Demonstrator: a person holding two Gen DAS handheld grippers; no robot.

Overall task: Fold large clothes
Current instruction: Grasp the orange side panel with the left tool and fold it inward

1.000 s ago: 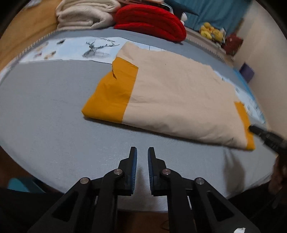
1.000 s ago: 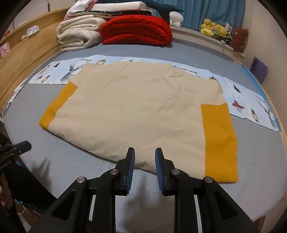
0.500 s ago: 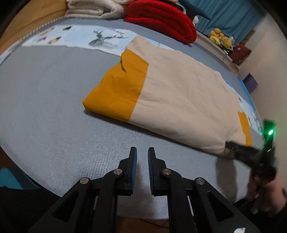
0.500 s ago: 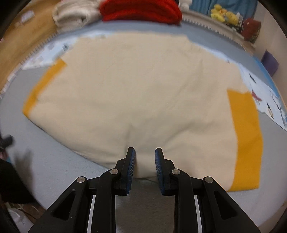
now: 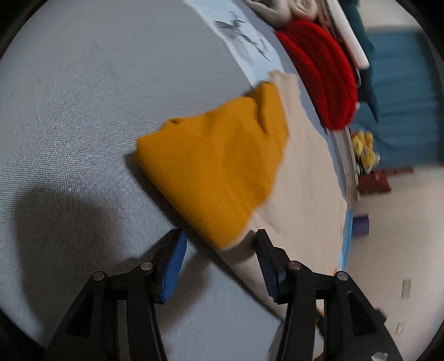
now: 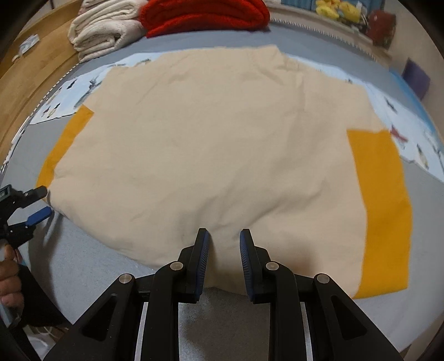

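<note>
The work surface is a bed point(image 6: 91, 266) covered in a grey woven sheet, reaching from under both tools to the far edge. A cream garment point(image 6: 211, 150) with orange sleeves lies flat on it, spread wide directly ahead of the right gripper point(image 6: 224, 238).

The right gripper sits at the near hem of the garment, its fingers parted by a modest gap with the cream cloth lying between and under them; whether the pads touch the cloth cannot be told. The orange sleeve point(image 6: 383, 205) lies to its right, the other orange sleeve point(image 6: 63, 147) far to its left.

The left gripper point(image 5: 220, 244) stands wide apart, its tips on either side of the corner where the orange sleeve point(image 5: 216, 166) meets the cream body point(image 5: 305, 194). The corner lies just ahead of the gap, not pinched. From the right wrist view the left gripper point(image 6: 41, 201) appears at the far left edge, beside the garment's corner, held by a hand point(image 6: 9, 280).

Beyond the garment, a strip of pale printed cloth point(image 6: 63, 97) with animal figures runs across the bed. Further back are a stack of folded white towels point(image 6: 102, 30) and, beside it, a folded red blanket point(image 6: 205, 14). A wooden bed frame point(image 6: 33, 66) borders the left side. At the far right are yellow soft toys point(image 6: 335, 8) on a ledge, a purple box point(image 6: 416, 77) and, in the left wrist view, a blue curtain point(image 5: 399, 91) and a pale floor point(image 5: 394, 244). The left wrist view is motion-blurred.
</note>
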